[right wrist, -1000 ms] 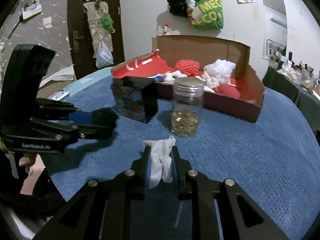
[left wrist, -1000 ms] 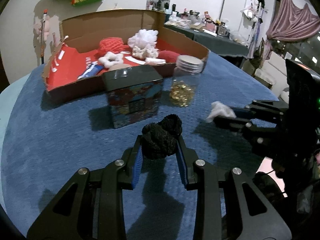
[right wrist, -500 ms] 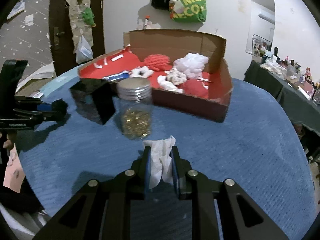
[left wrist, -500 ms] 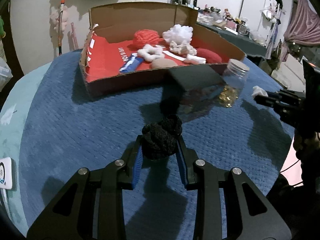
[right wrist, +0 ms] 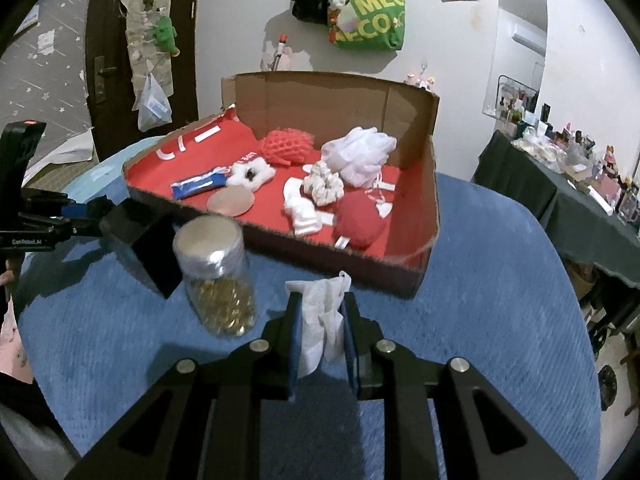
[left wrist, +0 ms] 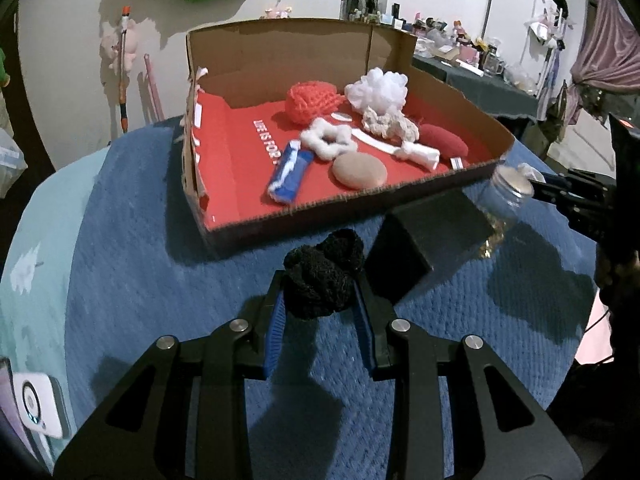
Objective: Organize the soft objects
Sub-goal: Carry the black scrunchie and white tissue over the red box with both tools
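My left gripper (left wrist: 319,300) is shut on a black fuzzy scrunchie (left wrist: 322,278), held above the blue tablecloth just short of the cardboard box (left wrist: 316,204). The box has a red floor and holds several soft things: an orange knit ball (left wrist: 312,100), a white puff (left wrist: 378,88), a tan pad (left wrist: 359,170). My right gripper (right wrist: 322,312) is shut on a crumpled white tissue (right wrist: 322,316), close to the box's front wall (right wrist: 352,264). Each gripper shows at the edge of the other's view: the left gripper (right wrist: 86,214) and the right gripper (left wrist: 560,190).
A glass jar with a silver lid (right wrist: 216,272) holding gold bits and a dark tin box (right wrist: 146,242) stand on the blue tablecloth (right wrist: 480,280) in front of the cardboard box. A white device (left wrist: 38,408) lies at the table's left edge.
Both grippers have moved toward the cardboard box and risen slightly, still holding their things. The box now looks nearer and I see further into it.
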A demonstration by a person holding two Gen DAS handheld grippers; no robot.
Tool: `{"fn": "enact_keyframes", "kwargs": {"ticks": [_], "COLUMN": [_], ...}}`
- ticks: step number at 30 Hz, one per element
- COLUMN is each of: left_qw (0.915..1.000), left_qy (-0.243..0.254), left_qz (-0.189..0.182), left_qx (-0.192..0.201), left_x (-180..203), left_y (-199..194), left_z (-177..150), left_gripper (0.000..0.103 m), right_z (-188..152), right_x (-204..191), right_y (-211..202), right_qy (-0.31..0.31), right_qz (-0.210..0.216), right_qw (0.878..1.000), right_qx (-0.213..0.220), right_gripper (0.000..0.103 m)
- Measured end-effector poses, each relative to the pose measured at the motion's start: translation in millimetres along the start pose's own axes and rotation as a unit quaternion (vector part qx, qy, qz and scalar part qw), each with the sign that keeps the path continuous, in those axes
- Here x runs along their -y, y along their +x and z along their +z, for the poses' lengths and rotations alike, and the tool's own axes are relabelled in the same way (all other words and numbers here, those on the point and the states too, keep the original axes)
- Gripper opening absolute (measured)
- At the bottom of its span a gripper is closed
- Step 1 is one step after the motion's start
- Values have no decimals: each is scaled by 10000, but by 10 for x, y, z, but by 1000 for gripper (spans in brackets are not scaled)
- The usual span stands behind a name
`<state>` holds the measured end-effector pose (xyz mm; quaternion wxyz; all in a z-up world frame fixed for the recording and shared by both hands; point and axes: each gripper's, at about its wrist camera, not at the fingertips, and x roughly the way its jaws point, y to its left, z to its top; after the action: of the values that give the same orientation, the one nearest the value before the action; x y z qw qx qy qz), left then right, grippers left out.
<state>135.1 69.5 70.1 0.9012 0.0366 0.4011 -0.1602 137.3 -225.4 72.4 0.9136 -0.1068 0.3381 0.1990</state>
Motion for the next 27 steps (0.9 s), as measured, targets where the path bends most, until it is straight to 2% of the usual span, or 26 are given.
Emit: {"fn": "enact_keyframes", "kwargs": {"ticks": [8, 16, 20, 23, 27], "left_qw": [9999, 9994, 9991, 9994, 9991], "left_qy": [132, 177, 225, 239, 216], "left_qz": [-78, -297, -353, -229, -17], "left_qx": [19, 21, -41, -127, -368], "left_x": [-16, -16, -10, -35, -101], "left_y": [71, 142, 241, 369, 646], "left_z": [218, 425, 624, 838, 1149], "left_gripper": [29, 29, 29, 29, 29], "right_z": [214, 411, 635, 864, 1153], "right_x": [60, 72, 65, 23, -79], "right_y": [92, 135, 206, 346, 677], "right_qy": [-91, -143, -214, -322, -397], "right_qz": [61, 395, 660, 873, 1180], "right_qw": [9999, 9991, 9975, 9957, 9919], "right_qx": [23, 76, 94, 45, -244], "right_gripper": [20, 20, 20, 20, 20]}}
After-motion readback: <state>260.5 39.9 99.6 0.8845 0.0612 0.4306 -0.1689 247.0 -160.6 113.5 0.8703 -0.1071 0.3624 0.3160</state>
